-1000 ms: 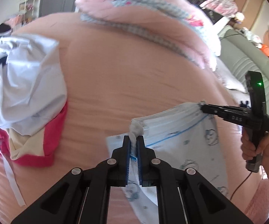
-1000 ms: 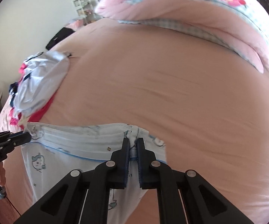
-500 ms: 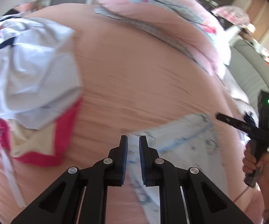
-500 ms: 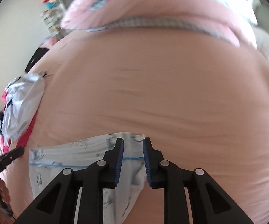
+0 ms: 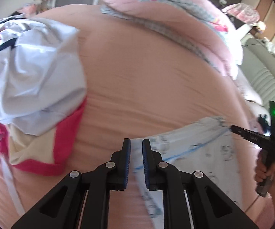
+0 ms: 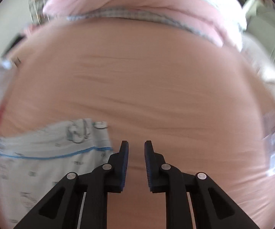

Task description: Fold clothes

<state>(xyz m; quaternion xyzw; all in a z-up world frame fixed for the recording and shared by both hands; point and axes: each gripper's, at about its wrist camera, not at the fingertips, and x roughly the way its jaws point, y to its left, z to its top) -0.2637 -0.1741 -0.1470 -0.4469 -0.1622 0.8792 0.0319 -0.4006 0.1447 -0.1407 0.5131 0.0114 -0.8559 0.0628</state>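
Note:
A light blue garment (image 5: 198,148) with small prints and a thin blue line lies flat on the peach bed sheet (image 5: 147,87). My left gripper (image 5: 136,143) hangs over its near left corner. Its jaws stand a little apart, and the cloth edge shows in the gap without being pinched. In the right wrist view the garment (image 6: 47,152) lies left of my right gripper (image 6: 136,145), whose jaws are closing with only bare sheet between them. From the left wrist view, the right gripper (image 5: 231,128) points at the garment's far right corner, held by a hand (image 5: 265,171).
A heap of white and pink-red clothes (image 5: 28,80) sits on the bed to the left. A pink quilt (image 5: 175,19) lies bunched along the far edge. A grey sofa (image 5: 267,80) stands beyond the bed on the right.
Both grippers were shut on the garment's top edge and have let it go. The cloth now lies flat. The right gripper has swung right, off the garment.

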